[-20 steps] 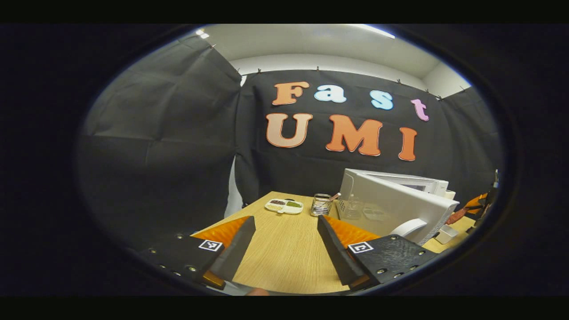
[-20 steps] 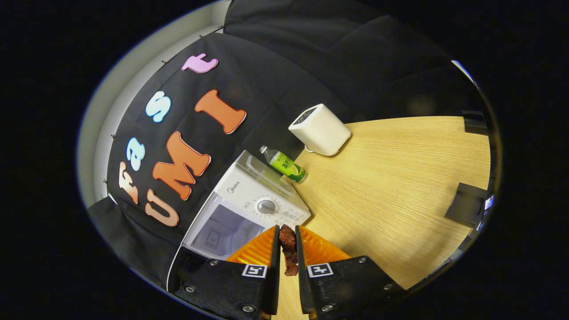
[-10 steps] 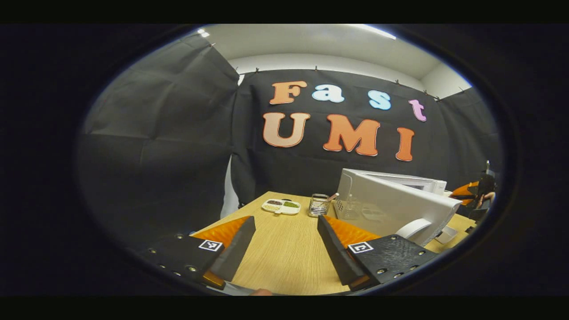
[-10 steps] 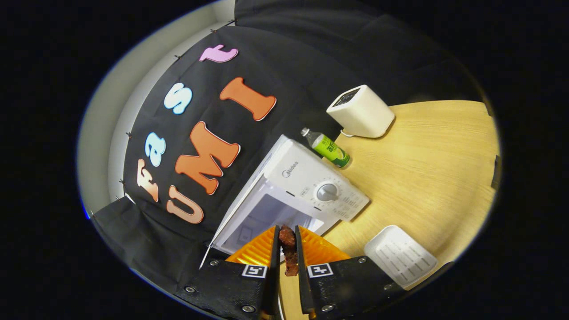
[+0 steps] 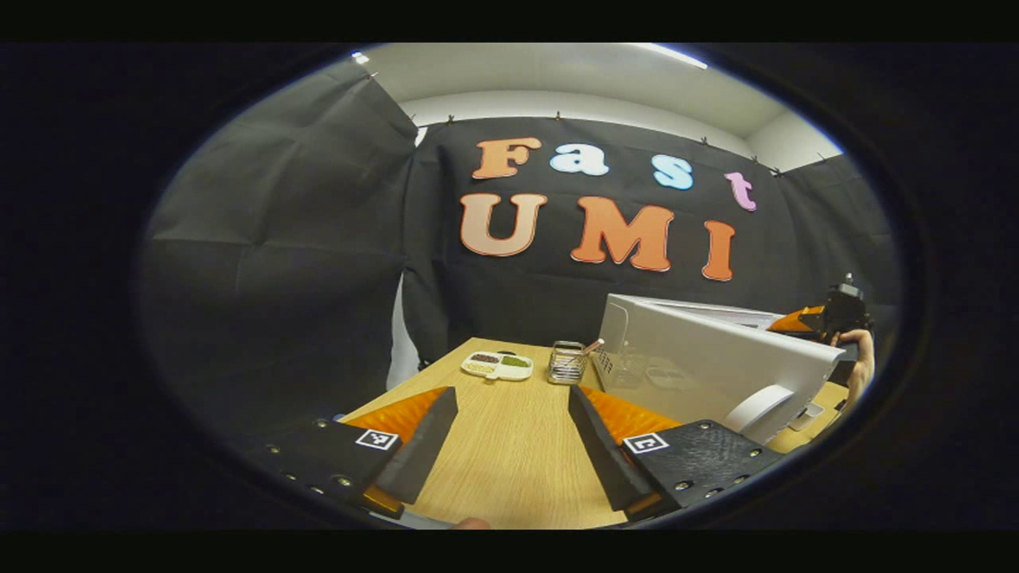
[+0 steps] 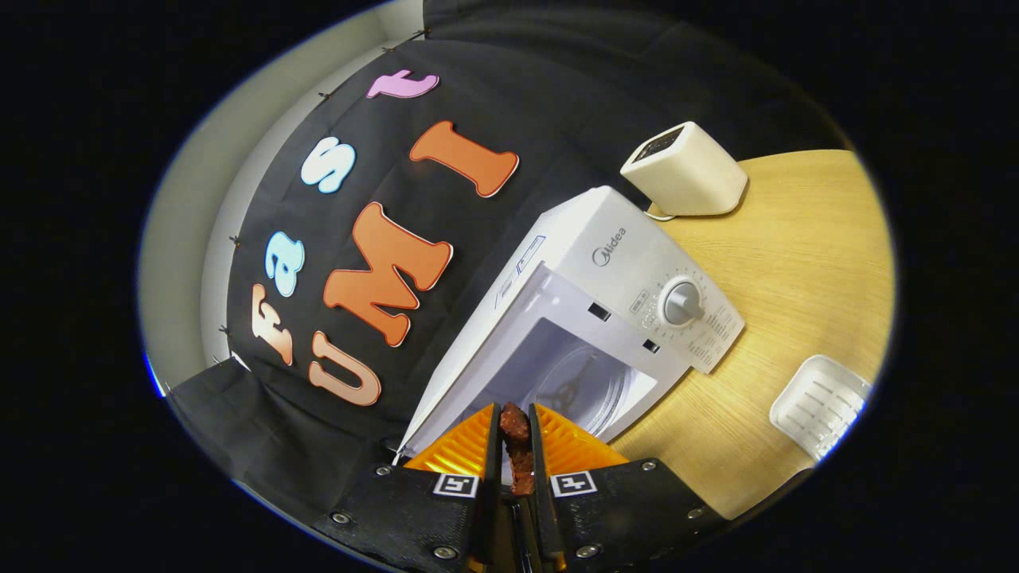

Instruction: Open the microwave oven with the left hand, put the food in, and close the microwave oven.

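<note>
The right gripper (image 6: pixel 509 461), jaws closed on the dark food piece (image 6: pixel 517 446), has come nearer the open microwave oven (image 6: pixel 605 318), while the left gripper (image 5: pixel 509 446) waits with jaws open.

Staged recording booth, black cloth wall (image 5: pixel 279 263), wooden table (image 5: pixel 509 454), white microwave oven (image 6: pixel 637 278) as kitchen prop

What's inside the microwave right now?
The microwave stands open; its cavity holds a glass turntable with nothing on it. The near part is covered by the right gripper, shut on the food.
</note>
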A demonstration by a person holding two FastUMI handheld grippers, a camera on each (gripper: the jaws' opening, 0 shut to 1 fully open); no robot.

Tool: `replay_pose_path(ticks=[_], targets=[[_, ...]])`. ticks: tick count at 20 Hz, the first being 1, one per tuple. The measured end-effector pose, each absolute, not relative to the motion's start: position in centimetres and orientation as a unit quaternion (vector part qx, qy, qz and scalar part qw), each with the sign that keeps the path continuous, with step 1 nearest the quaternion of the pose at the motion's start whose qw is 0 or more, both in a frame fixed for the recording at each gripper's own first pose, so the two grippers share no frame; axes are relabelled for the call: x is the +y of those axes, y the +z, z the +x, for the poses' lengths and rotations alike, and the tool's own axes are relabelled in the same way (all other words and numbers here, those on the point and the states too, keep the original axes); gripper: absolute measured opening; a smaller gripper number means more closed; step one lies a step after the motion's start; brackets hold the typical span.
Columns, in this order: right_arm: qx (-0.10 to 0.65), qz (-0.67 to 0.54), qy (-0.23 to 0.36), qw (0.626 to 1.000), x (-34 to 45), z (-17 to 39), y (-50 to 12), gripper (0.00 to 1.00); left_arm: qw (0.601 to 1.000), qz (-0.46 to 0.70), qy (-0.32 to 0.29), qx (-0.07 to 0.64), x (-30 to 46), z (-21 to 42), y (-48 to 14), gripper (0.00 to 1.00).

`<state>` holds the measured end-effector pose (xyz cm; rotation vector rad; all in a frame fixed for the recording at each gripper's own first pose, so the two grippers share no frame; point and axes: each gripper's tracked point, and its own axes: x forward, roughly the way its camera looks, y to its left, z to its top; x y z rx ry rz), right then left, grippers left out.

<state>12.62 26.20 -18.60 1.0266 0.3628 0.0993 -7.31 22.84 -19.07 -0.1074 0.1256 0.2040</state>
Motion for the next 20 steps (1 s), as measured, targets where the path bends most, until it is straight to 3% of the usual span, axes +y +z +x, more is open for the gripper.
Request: replay_pose_path(ticks=[3, 4, 6, 20], targets=[[0.166, 0.500, 0.043, 0.849, 28.3, 14.3, -19.4, 0.19, 0.992, -0.056, 0.098, 0.064, 23.1, -6.7, -19.3, 0.86], [0.161, 0.507, 0.044, 0.846, 29.0, 14.7, -19.6, 0.14, 0.992, -0.056, 0.097, 0.063, 23.3, -6.4, -19.4, 0.86], [0.155, 0.514, 0.043, 0.843, 30.6, 15.8, -19.9, 0.19, 0.992, -0.057, 0.097, 0.062, 23.5, -6.0, -19.5, 0.86], [0.163, 0.498, -0.011, 0.852, 36.0, 21.7, -25.2, 0.19, 0.986, -0.078, 0.125, 0.079, 26.2, -5.1, -21.7, 0.86]])
